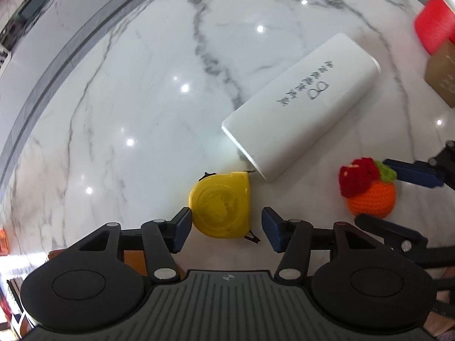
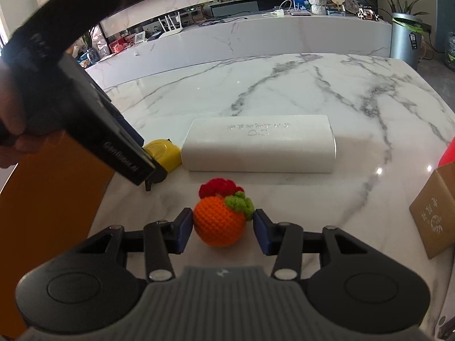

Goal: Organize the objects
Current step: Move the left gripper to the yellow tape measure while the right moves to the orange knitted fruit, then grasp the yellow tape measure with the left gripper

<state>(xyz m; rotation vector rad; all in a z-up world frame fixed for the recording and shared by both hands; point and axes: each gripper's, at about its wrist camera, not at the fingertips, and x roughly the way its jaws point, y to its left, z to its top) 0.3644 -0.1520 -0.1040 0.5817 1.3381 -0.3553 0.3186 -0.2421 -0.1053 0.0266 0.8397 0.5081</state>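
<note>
Straddling a yellow tape measure (image 1: 220, 206) on the marble surface (image 1: 128, 99), the left gripper (image 1: 224, 227) has its fingers released, the left pad near the case, the right clear. The case looks hard, smooth and likely slippery; its flat sides suit the pads. The right gripper (image 2: 223, 231) brackets a crocheted orange (image 2: 219, 221), soft and light, unclenched. A white box (image 2: 258, 147) lies just behind.
</note>
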